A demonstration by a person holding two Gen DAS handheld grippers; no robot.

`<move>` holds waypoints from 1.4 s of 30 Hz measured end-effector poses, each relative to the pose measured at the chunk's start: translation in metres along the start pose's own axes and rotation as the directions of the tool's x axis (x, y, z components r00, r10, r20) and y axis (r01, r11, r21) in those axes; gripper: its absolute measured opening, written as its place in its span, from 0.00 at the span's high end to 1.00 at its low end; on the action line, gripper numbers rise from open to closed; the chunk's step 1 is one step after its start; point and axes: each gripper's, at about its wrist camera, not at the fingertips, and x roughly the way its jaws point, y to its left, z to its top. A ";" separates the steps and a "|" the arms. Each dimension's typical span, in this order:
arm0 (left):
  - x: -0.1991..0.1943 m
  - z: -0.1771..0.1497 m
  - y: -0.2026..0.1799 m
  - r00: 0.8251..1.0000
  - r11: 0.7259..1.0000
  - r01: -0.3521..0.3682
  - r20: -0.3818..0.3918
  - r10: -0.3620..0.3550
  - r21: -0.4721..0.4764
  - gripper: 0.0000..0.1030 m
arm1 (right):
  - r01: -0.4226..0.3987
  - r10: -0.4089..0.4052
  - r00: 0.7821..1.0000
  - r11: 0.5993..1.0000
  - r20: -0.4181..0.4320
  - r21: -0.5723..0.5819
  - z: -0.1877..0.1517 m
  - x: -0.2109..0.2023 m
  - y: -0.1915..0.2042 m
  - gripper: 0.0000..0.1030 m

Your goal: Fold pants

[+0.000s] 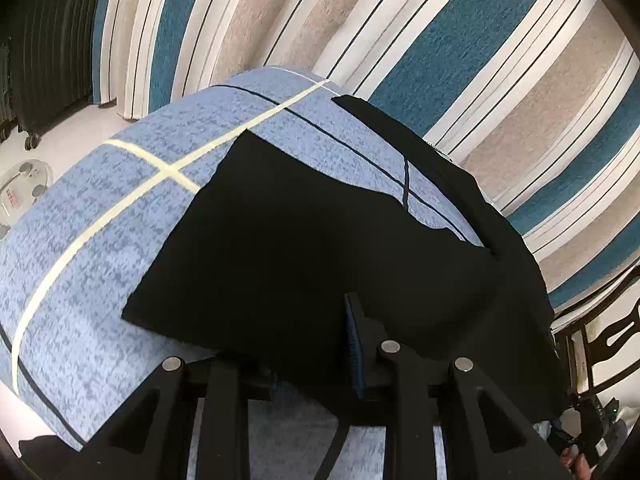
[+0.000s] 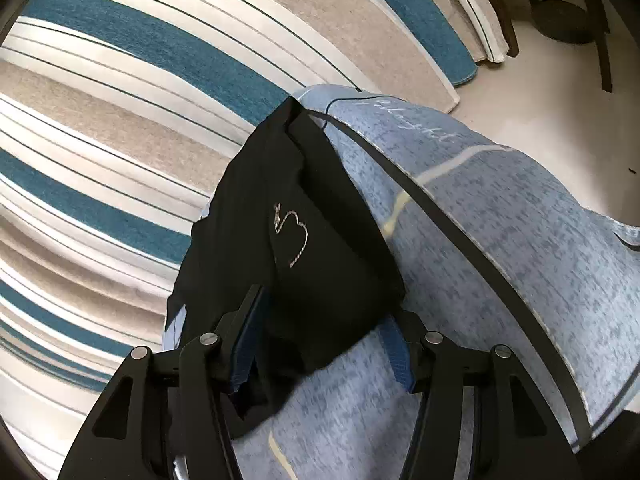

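Black pants [image 1: 304, 240] lie on a light blue cloth-covered surface [image 1: 80, 240]. One part lies flat and another drapes over the right edge. My left gripper [image 1: 316, 344] sits at the near edge of the pants; only its right blue-padded finger [image 1: 354, 348] shows, with black cloth over the rest. In the right wrist view the pants [image 2: 304, 240] hang bunched at the surface's corner, with a thin silver chain [image 2: 296, 236] on them. My right gripper [image 2: 324, 340] is open, its fingers on either side of the bunched cloth.
The blue cover [image 2: 500, 260] has cream and dark lines. A blue, beige and white striped rug [image 1: 440, 40] lies on the floor beyond. A dark wheeled case [image 1: 44, 52] stands at far left, a bathroom scale [image 1: 24, 188] below it. Dark chair legs [image 2: 560, 8] are at far right.
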 end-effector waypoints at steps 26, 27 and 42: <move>-0.046 -0.001 0.057 0.996 0.995 -0.086 0.008 0.086 -0.042 0.88 | 0.223 -0.222 0.975 0.971 0.027 -0.087 -0.004 -0.065 -0.009 0.71; -0.052 0.000 0.063 0.993 0.992 -0.118 0.026 0.119 -0.049 0.88 | 0.253 -0.248 0.967 0.963 0.058 -0.088 -0.006 -0.071 -0.009 0.71; 0.005 0.065 0.035 0.996 0.988 -0.090 0.024 0.087 0.128 0.51 | 0.087 -0.090 0.996 0.933 0.008 -0.350 -0.035 -0.042 0.075 0.70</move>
